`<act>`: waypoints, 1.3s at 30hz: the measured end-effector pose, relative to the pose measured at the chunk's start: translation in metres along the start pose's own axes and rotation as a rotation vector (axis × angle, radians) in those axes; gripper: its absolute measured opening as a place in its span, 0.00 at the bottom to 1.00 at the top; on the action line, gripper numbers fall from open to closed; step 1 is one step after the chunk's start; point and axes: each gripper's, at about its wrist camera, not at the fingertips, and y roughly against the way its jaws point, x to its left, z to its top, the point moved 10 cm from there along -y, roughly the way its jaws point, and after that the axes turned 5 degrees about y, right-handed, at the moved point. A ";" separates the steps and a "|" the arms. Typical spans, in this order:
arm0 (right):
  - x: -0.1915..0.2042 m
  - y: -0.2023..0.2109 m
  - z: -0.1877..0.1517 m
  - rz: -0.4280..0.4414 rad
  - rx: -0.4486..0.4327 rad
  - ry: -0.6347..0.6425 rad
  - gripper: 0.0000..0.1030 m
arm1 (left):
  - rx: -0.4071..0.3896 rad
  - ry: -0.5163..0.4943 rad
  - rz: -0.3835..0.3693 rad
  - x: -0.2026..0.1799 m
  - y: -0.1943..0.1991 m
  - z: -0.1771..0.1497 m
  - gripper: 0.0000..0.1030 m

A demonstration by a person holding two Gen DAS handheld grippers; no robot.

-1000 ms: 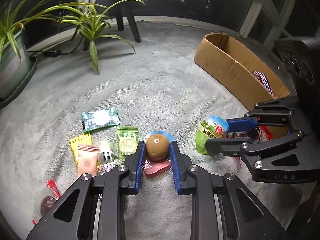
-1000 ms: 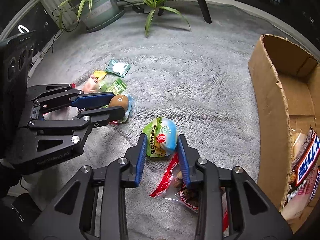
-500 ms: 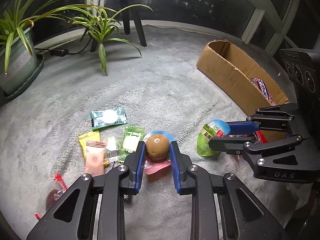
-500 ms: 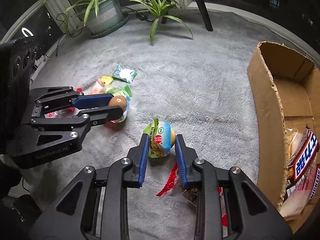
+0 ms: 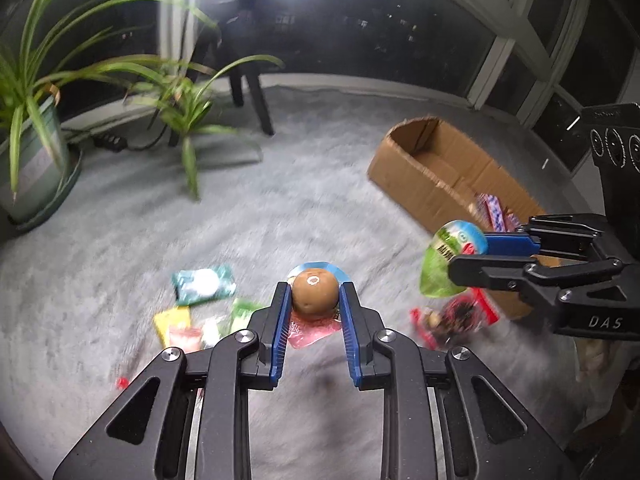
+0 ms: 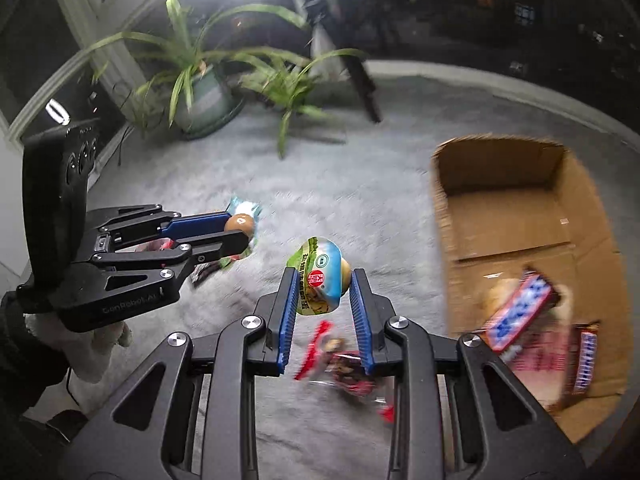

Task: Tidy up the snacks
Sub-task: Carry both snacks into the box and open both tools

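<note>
Jaws on both sides clamp a snack each. My left gripper (image 5: pixel 314 300) holds the brown ball snack (image 5: pixel 314 293), pads pressing either side, a pink-and-blue wrapper tail hanging under it. A second ago both grippers sat low over the grey carpet (image 5: pixel 280 208); now both are lifted clear of it, the loose packets (image 5: pixel 196 308) smaller and blurred below, so I judge the pick done and the carry starting. Right of that, my right gripper (image 6: pixel 323 286) pinches the green-and-blue pouch (image 6: pixel 319 280), held off the floor with the red wrapper (image 6: pixel 344 368) left lying beneath. Farthest right, the cardboard box (image 6: pixel 520 216) is open, with candy bars (image 6: pixel 516 312) at its near end; it looks like the drop spot. Motion blur smears the floor packets, so no labels are readable. The box's near corner is cut off by the frame edge, and the pouch print is too small to read.
</note>
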 end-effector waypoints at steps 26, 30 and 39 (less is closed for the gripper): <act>-0.165 0.069 -0.036 -0.248 -0.059 -0.262 0.26 | -0.032 -0.166 -0.105 -0.136 -0.049 0.081 0.22; -0.170 0.067 -0.043 -0.249 -0.047 -0.267 0.26 | -0.016 -0.181 -0.111 -0.149 -0.058 0.082 0.22; -0.164 0.066 -0.044 -0.252 -0.052 -0.244 0.62 | -0.012 -0.176 -0.092 -0.154 -0.059 0.081 0.44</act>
